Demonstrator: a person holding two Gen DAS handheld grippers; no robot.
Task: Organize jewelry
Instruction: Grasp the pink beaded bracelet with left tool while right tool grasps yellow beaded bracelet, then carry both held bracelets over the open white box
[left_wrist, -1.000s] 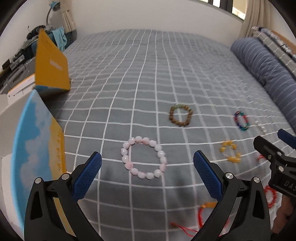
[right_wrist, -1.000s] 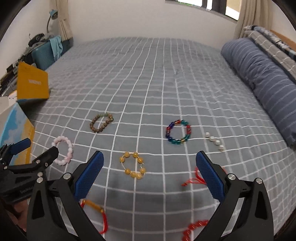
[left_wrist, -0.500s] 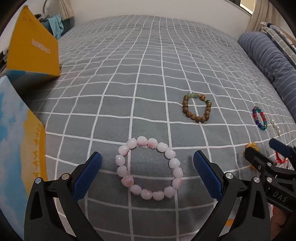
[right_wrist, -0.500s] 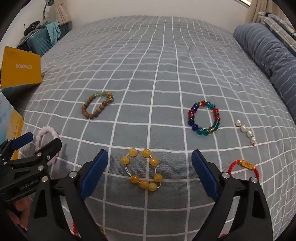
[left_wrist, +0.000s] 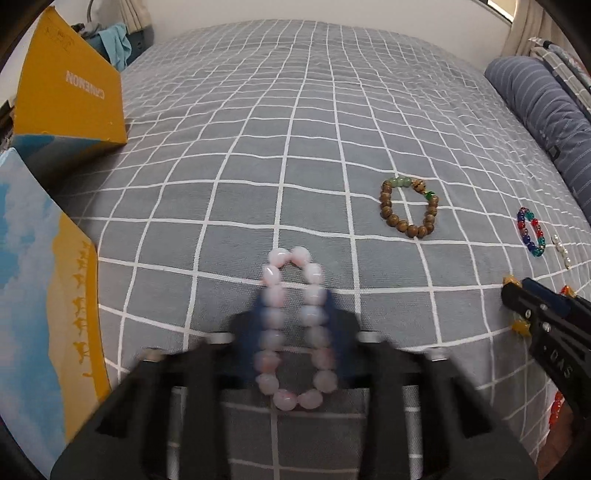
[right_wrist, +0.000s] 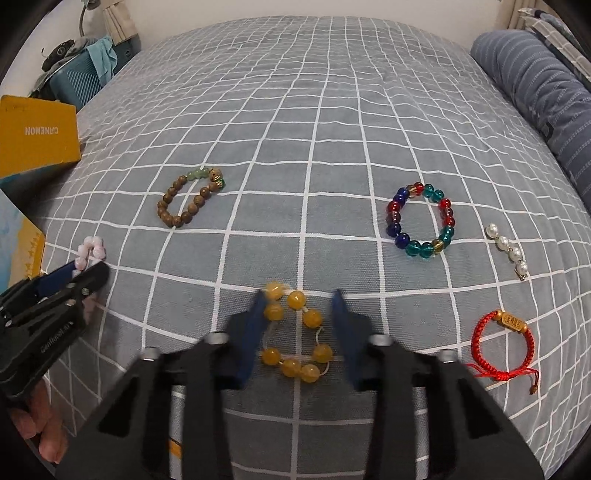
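Observation:
A pink bead bracelet (left_wrist: 293, 326) lies on the grey checked bed, squeezed into a narrow oval between the blurred blue pads of my left gripper (left_wrist: 293, 314). A yellow bead bracelet (right_wrist: 295, 334) lies between the pads of my right gripper (right_wrist: 299, 325), whose left pad touches its beads while the right pad stands a little apart. The left gripper also shows in the right wrist view (right_wrist: 79, 275). A brown wooden bracelet (left_wrist: 409, 211), a multicolour glass bracelet (right_wrist: 421, 220), a short pearl piece (right_wrist: 508, 250) and a red cord bracelet (right_wrist: 504, 341) lie on the bed.
A yellow and blue box (left_wrist: 66, 88) stands at the far left, with its lid (left_wrist: 40, 295) propped at the near left. A striped blue pillow (left_wrist: 546, 110) lies along the right side. An orange-red bracelet (left_wrist: 556, 408) lies near the right gripper.
Both grippers moved down over their bracelets and the jaws closed in. The pink bracelet went from round to a narrow oval. The right jaws narrowed around the yellow bracelet.

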